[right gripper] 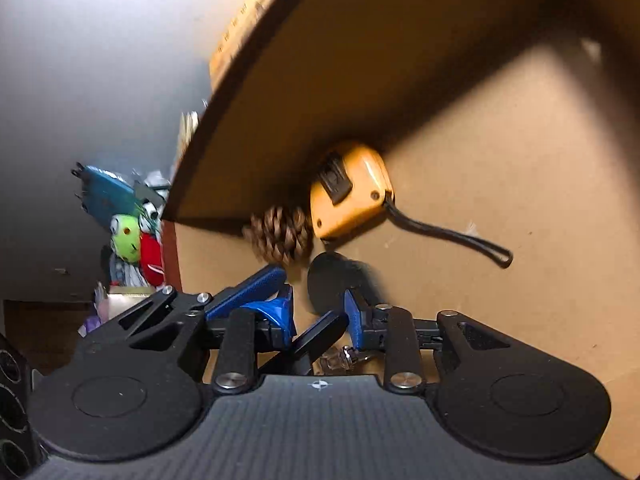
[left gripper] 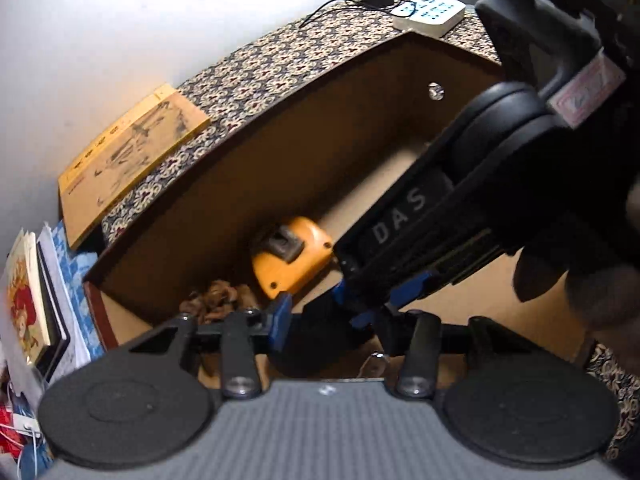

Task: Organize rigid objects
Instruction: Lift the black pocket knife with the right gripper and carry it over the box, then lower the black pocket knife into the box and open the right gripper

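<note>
Left wrist: "DAS" on right gripper [left gripper: 368,300]

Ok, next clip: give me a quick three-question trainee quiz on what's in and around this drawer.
1. True or false: the orange tape measure lies inside the drawer.
2. What lies right beside the tape measure? A) pine cone B) mug C) spoon
3. Name the white thing on the patterned cloth.
Key: 1 true; 2 A; 3 power strip.
</note>
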A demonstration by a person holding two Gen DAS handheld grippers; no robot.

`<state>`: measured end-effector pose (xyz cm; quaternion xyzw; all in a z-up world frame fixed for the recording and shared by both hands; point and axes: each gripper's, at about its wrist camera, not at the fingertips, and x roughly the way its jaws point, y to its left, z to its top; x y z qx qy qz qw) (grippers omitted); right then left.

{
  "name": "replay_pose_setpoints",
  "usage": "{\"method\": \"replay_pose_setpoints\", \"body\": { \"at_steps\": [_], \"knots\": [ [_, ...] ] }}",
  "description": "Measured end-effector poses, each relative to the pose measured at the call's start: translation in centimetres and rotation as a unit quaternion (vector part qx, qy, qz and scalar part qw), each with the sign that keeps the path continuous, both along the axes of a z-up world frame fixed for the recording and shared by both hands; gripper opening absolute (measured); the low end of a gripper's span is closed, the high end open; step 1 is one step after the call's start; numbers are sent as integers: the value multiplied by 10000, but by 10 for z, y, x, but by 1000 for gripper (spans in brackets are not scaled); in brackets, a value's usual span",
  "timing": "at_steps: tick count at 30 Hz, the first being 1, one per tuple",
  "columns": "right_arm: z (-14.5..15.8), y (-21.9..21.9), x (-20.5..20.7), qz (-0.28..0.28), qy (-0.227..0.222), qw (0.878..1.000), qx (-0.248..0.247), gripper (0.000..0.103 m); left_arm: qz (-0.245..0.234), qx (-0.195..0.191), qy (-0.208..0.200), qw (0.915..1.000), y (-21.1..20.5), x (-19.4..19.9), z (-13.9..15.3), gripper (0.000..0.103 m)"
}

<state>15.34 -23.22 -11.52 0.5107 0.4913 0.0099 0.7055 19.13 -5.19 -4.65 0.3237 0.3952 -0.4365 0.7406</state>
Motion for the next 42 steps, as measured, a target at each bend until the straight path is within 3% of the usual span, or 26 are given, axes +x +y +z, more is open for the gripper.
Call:
{"method": "replay_pose_setpoints", "body": {
  "at_steps": [5, 11, 15, 27, 34, 42],
  "knots": [
    [2, -7, -2, -47, -124, 9998, 133, 11, 502, 40, 77, 9987, 8, 13, -5, 49],
    [9, -18, -6, -170, -277, 9992, -220, 12, 958, -76, 101, 9953, 11, 13, -5, 54],
    [16, -21, -8, -107, -369, 9968, -703, 12, 1212, 81, -57, 9926, 7, 10, -6, 54],
    [36, -6, -18, 234, -719, 9736, -2153, 13, 2208, -2, -257, 9750, 1, -6, 8, 60],
    [43, 5, -33, 381, -787, 9616, -2600, 13, 2689, 92, -340, 9625, 9, -17, 9, 64],
    [49, 10, -47, 435, -701, 9585, -2728, 13, 3035, 98, -532, 9513, 14, -36, 19, 67]
  ]
}}
